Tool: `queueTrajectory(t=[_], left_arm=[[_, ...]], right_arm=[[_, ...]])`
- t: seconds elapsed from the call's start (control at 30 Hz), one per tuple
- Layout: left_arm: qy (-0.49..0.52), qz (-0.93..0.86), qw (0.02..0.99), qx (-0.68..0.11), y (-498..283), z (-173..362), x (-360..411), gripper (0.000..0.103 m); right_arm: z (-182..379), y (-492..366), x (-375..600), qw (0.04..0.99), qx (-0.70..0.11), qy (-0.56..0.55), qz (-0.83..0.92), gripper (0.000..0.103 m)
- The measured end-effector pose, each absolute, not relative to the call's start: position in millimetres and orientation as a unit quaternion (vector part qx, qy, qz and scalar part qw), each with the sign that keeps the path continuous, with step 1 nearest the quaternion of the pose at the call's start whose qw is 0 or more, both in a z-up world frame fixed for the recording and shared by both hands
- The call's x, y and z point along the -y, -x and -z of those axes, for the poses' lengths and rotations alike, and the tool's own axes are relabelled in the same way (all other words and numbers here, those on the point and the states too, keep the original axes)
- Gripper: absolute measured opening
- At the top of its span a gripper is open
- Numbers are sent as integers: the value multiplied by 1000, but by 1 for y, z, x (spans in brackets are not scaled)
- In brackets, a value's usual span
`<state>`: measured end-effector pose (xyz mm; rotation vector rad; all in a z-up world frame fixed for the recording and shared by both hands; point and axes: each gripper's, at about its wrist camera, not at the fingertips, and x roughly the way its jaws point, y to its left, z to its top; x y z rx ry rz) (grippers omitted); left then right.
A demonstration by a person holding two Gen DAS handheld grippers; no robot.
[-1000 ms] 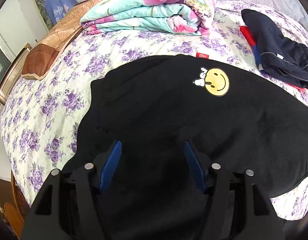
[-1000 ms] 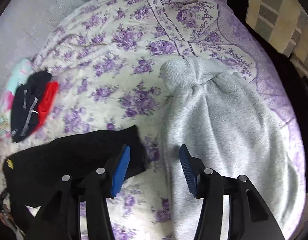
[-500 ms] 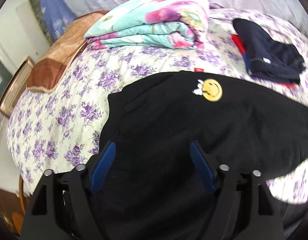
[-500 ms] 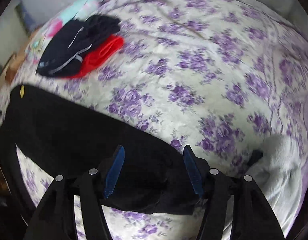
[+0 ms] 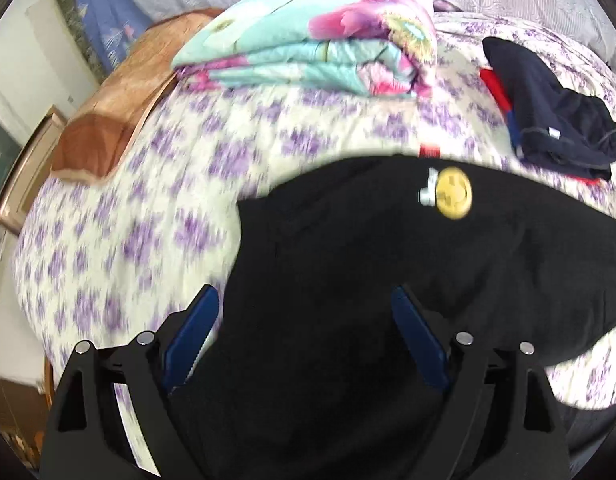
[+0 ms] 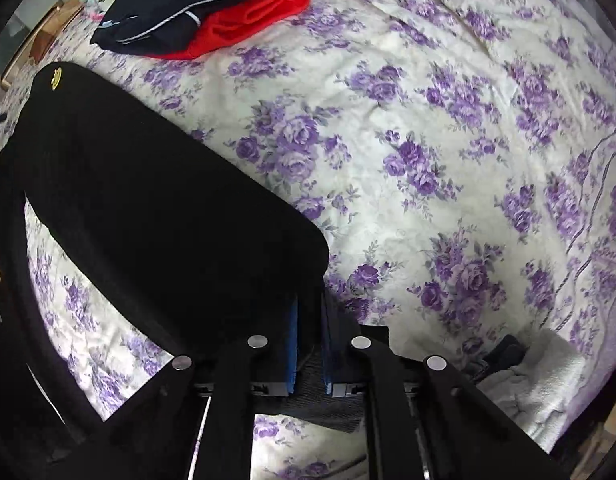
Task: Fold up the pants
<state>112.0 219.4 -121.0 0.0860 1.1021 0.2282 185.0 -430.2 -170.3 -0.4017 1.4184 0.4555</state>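
The black pants (image 5: 347, 264) with a yellow smiley patch (image 5: 451, 193) lie spread on the flowered bedspread (image 5: 120, 240). My left gripper (image 5: 304, 320) is open, its blue pads wide apart over the waist end of the pants. In the right wrist view the pants (image 6: 148, 200) run from the upper left down to my right gripper (image 6: 308, 312), which is shut on the leg end of the pants; the cloth sits between the blue pads.
A folded floral quilt (image 5: 315, 32) and a brown pillow (image 5: 108, 120) lie at the back. A pile of dark and red clothes (image 5: 547, 120) lies at the right, also in the right wrist view (image 6: 212, 12). A grey garment (image 6: 539, 384) lies at the right edge.
My right gripper swung from the grey garment to the pants' leg end and closed on it. My left gripper drew back a little, toward the pants' left edge, staying open.
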Motion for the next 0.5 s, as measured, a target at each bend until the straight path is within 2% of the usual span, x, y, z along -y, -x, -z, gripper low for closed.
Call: queueTrajectory(t=[0.23, 0.5], left_arm=[[-130, -25, 843, -522, -191, 124, -214, 86], [-107, 145, 801, -571, -225, 155, -222, 86]], right_arm=[[144, -175, 418, 738, -622, 204, -165, 10], [155, -162, 409, 733, -639, 202, -116, 10]])
